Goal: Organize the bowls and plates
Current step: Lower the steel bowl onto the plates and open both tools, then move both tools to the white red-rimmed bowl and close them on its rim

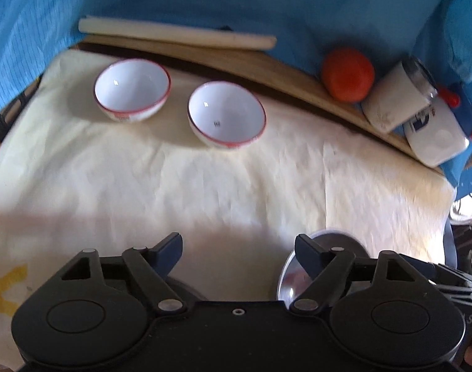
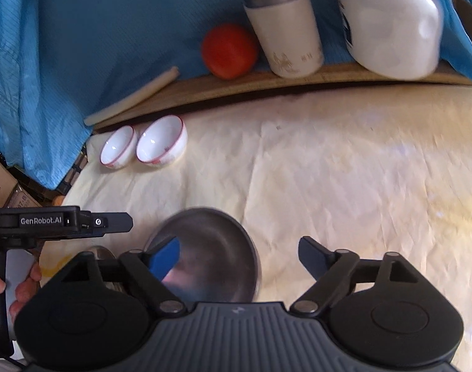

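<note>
Cream cloth [image 2: 329, 170] over the table, blue sheet behind, wooden board along the far edge.

Your right gripper [image 2: 239, 259] is spread wide, nothing between the pads; the steel bowl [image 2: 211, 248] sits on the cloth just past it, under its left finger [image 2: 166, 255], so it lies slightly left of your centreline. Your left gripper [image 1: 239, 252] is also wide open and empty; in its view the same steel bowl's rim shows behind its right finger [image 1: 310, 254]. A second steel piece may sit beside it; too hidden to tell.

Two white red-rimmed bowls [image 1: 132, 90] [image 1: 226, 114] stand side by side at far left, well apart from both grippers, upright and empty. Left gripper looks nearer to them.

Steel bowl looks empty too, blurred though.

Far right on the board: tomato [image 2: 228, 50], white tumbler [image 2: 282, 28], white bottle [image 2: 391, 28]. Not task items.

My read: next move likely goes far-left for the white pair.
</note>
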Action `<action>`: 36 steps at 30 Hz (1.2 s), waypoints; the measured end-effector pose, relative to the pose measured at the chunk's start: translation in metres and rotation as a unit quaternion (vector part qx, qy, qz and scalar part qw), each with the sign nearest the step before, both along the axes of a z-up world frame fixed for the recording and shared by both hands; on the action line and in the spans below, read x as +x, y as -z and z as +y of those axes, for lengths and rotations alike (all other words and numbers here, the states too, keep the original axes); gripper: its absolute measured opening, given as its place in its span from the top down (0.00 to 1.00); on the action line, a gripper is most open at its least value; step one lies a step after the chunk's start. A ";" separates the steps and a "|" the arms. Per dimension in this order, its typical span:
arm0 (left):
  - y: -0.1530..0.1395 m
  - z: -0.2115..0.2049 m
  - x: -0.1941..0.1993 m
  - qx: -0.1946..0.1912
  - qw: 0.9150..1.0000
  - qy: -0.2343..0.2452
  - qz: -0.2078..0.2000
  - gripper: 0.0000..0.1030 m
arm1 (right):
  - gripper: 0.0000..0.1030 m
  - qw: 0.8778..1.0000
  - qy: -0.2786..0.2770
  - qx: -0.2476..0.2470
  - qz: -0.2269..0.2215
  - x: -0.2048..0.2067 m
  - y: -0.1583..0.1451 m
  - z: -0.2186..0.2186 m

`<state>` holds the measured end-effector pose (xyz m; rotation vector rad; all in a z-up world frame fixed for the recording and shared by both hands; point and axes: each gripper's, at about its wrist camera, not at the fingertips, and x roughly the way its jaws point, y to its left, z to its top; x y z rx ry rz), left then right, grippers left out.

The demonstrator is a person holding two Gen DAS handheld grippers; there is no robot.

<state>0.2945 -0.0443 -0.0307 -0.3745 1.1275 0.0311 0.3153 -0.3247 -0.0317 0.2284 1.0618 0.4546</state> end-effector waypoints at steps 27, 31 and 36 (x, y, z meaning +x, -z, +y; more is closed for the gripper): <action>0.029 0.059 0.051 -0.022 0.984 -0.176 -0.001 0.01 | 0.00 0.999 -0.042 -0.012 -0.026 0.079 0.004 0.055; 0.035 0.068 0.059 -0.030 0.979 -0.201 0.001 0.01 | 0.00 0.999 -0.042 -0.002 -0.026 0.094 0.008 0.065; 0.044 0.073 0.067 -0.037 0.975 -0.219 0.002 0.01 | 0.00 0.999 -0.041 0.005 -0.025 0.113 0.016 0.080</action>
